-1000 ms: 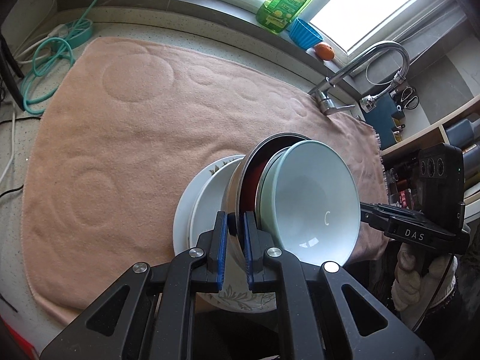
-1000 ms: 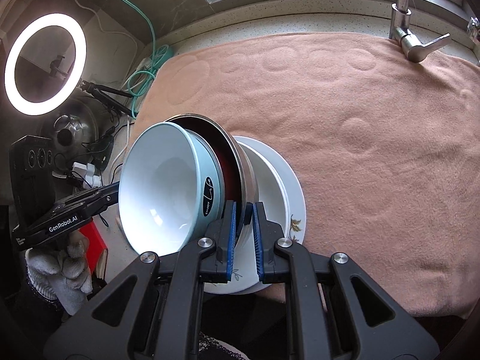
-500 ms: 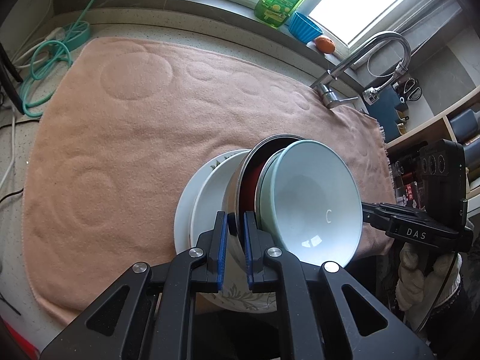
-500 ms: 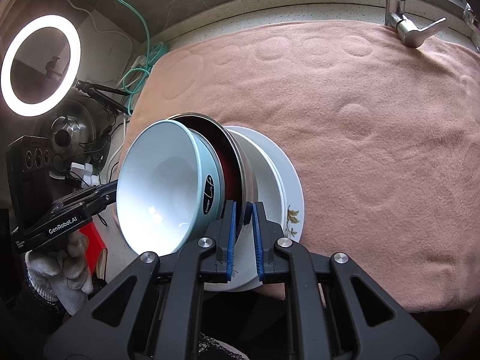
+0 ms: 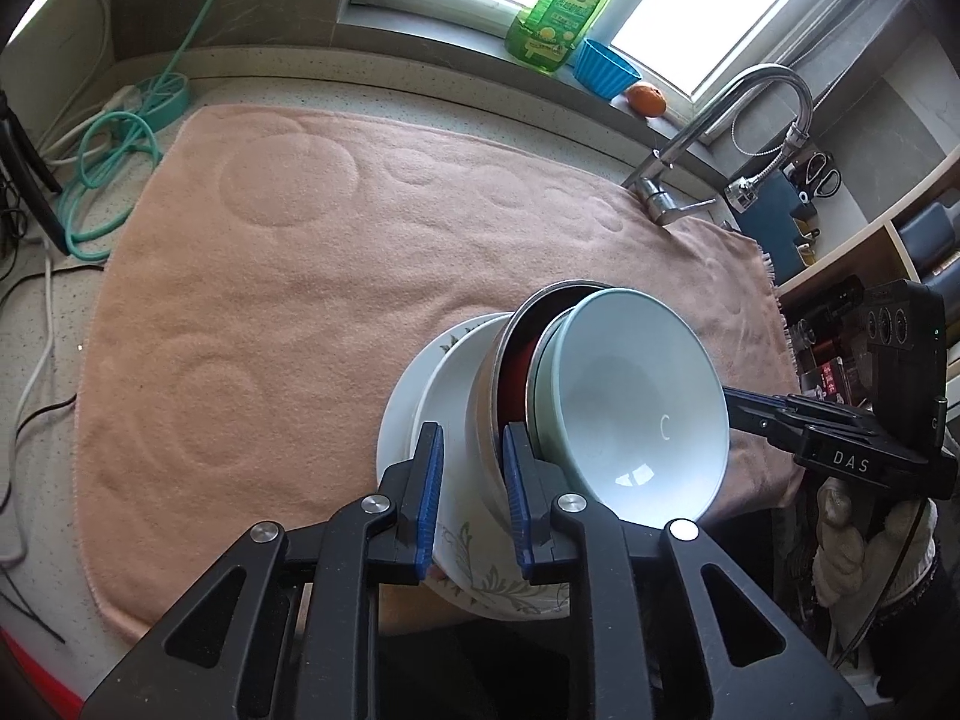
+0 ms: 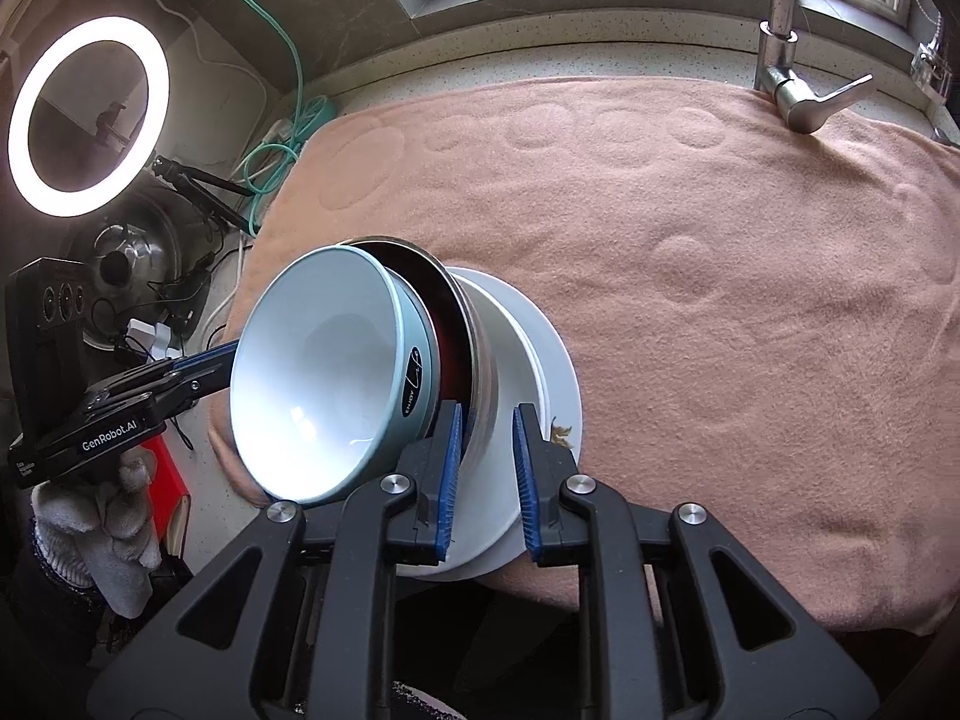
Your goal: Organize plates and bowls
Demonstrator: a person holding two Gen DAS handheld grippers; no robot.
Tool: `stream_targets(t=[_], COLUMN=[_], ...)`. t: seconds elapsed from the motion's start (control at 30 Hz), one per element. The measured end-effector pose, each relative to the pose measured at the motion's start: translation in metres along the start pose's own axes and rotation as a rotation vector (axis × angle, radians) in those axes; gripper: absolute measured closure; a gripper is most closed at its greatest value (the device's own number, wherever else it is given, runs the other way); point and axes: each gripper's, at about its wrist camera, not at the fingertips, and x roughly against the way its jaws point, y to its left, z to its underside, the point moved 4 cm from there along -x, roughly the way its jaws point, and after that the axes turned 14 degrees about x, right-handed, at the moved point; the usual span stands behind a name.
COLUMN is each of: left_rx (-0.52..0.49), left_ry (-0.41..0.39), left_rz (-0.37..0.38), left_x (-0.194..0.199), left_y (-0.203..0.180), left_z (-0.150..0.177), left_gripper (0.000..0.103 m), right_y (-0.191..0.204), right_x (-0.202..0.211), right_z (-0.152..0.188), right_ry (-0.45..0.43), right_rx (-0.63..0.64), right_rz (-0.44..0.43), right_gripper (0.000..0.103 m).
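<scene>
Right, both claws are at one stack of dishes at the near edge of the peach towel [image 5: 336, 276], and both are letting go. On top sits a pale blue bowl [image 5: 630, 414], white and glossy inside, with a small dark label on its outer wall at about 3 o'clock in the right camera. Nested under it is a steel bowl [image 5: 489, 420] with a thin bright rim and a dark red inside showing in the gap. Below those lie a white bowl and a white plate [image 5: 393, 420], the bowl's wall printed with grey-green leaf sprigs. From each wrist camera the whole stack looks tipped toward the other gripper, though that may be the lens. The left gripper [image 5: 474, 492] has its blue pads either side of the steel bowl's wall at 6 o'clock of the stack; its jaws are opening, and the left pad stands clear of the metal. The right gripper [image 6: 486, 474] straddles the same steel wall from the opposite side, its jaws opening too, with a gap showing beside each pad. A gloved hand [image 6: 102, 516] carries the left tool at 8 o'clock in the right view. On the sill at 12 o'clock stand a green soap bottle [image 5: 564, 6], a blue cup [image 5: 603, 66] and an orange fruit [image 5: 647, 101], with the tap [image 5: 720, 126] at 2 o'clock.
</scene>
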Motion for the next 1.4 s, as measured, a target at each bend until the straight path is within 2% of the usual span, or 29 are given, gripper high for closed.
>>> stream_targets(t=[0.2, 0.43, 0.5, 0.57, 0.67, 0.77, 0.83, 0.9, 0.97, 1.03, 1.1, 1.17, 1.4], left_rx=[0.018, -0.033, -0.047, -0.053, -0.074, -0.112, -0.13, -0.145, -0.159, -0.187, -0.21, -0.232, -0.256], left_ry=[-0.026, -0.11, -0.134, -0.155, -0.179, -0.196, -0.215, -0.221, -0.233, -0.24, -0.236, -0.228, -0.227], left_rz=[-0.027, -0.032, -0.031, -0.032, -0.032, -0.049, -0.054, -0.053, -0.062, -0.071, -0.078, -0.082, -0.126], left_x=[0.008, 0.033, 0.04, 0.045, 0.05, 0.054, 0.059, 0.062, 0.065, 0.067, 0.069, 0.07, 0.073], left_y=[0.013, 0.012, 0.009, 0.007, 0.002, -0.005, -0.01, -0.015, -0.019, -0.025, -0.03, -0.034, -0.036], left_z=[-0.003, 0.005, 0.008, 0.012, 0.017, 0.021, 0.023, 0.023, 0.025, 0.028, 0.032, 0.038, 0.051], left_gripper=[0.084, 0.084, 0.084, 0.084, 0.084, 0.072, 0.071, 0.07, 0.064, 0.057, 0.054, 0.045, 0.042], right_y=[0.0, 0.017, 0.023, 0.027, 0.034, 0.039, 0.04, 0.041, 0.043, 0.045, 0.047, 0.049, 0.052], right_x=[0.016, 0.035, 0.039, 0.044, 0.05, 0.053, 0.057, 0.063, 0.068, 0.072, 0.076, 0.079, 0.083], right_z=[-0.002, -0.004, -0.003, -0.001, 0.004, 0.005, 0.006, 0.007, 0.008, 0.009, 0.011, 0.014, 0.021], right_ry=[-0.041, -0.094, -0.112, -0.138, -0.16, -0.17, -0.181, -0.199, -0.219, -0.23, -0.237, -0.246, -0.261], right_rx=[0.011, 0.067, 0.083, 0.089, 0.104, 0.119, 0.116, 0.109, 0.111, 0.122, 0.127, 0.126, 0.114], right_rz=[0.026, 0.11, 0.132, 0.152, 0.179, 0.197, 0.198, 0.197, 0.204, 0.206, 0.205, 0.198, 0.198], right_gripper=[0.085, 0.085, 0.081, 0.064, 0.063, 0.063, 0.062, 0.058, 0.052, 0.051, 0.047, 0.04, 0.039])
